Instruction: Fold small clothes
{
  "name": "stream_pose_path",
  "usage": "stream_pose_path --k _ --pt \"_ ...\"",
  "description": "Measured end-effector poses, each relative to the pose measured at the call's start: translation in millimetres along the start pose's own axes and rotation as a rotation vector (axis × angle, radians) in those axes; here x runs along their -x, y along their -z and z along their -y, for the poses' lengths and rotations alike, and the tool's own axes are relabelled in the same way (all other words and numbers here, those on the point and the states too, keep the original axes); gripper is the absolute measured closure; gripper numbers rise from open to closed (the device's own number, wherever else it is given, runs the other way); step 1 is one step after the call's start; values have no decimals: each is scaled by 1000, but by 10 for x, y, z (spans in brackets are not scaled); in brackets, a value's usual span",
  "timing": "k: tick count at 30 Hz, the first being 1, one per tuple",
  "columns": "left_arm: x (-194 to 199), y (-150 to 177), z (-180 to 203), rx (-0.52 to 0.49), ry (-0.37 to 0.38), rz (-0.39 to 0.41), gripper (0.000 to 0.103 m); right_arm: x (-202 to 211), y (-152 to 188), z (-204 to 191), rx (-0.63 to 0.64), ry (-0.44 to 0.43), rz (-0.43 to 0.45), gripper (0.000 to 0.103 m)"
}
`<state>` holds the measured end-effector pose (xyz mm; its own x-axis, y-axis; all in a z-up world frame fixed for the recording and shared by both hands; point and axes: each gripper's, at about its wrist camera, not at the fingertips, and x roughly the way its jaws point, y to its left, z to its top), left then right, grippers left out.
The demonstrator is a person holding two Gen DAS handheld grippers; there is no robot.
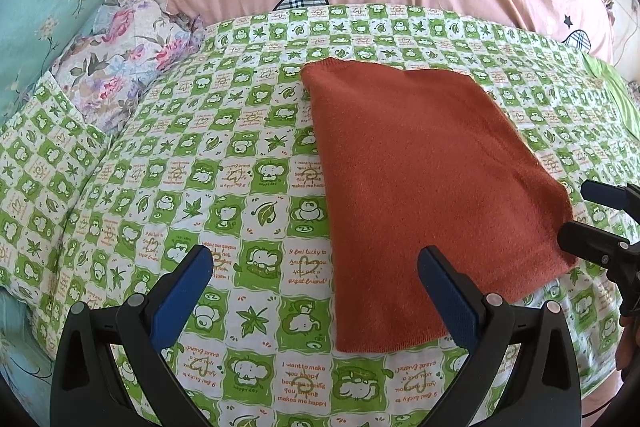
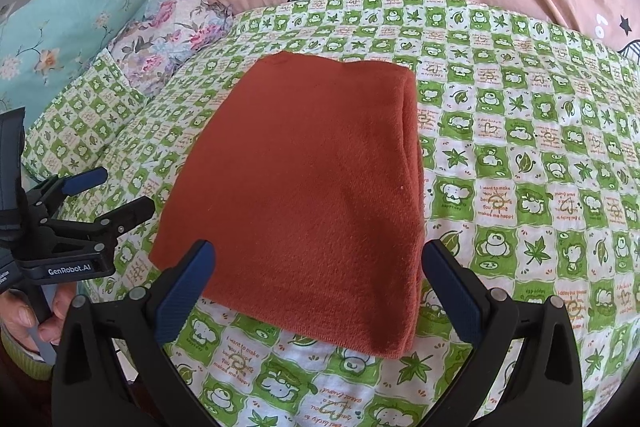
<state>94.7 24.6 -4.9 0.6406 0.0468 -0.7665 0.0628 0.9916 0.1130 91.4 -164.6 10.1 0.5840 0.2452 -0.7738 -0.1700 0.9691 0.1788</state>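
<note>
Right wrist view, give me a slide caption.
Open right gripper hovers over a folded rust-red cloth on a green-checked bedsheet.

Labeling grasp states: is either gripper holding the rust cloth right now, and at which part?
Nothing is held. The left gripper and right gripper are both open, with no fabric between their fingers. The folded rust-orange cloth lies flat on the green-checked bedsheet.

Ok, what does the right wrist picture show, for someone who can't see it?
A folded rust-red cloth lies flat on a green-and-white checked bedsheet, right ahead of the open right gripper. The left gripper, also open, hovers at the left; pillows sit behind.
</note>
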Motion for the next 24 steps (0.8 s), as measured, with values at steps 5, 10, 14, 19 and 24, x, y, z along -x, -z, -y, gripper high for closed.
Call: stream_pose_path --k 5,10,14,19,24 --pt "-30 -18 10 -3 3 -5 1 -29 -30 13 10 -3 -8 0" --pt "-65 -41 26 -4 1 -10 1 -36 -34 -5 12 -2 -9 0" --pt "-87 -68 21 -1 -7 -11 1 -43 -70 -10 20 1 -7 0" --pt "-111 -114 20 -3 -8 -11 1 -44 -147 6 19 2 -2 0" --pt "-145 -166 29 -8 -17 -9 1 -91 -200 51 13 4 -8 0"
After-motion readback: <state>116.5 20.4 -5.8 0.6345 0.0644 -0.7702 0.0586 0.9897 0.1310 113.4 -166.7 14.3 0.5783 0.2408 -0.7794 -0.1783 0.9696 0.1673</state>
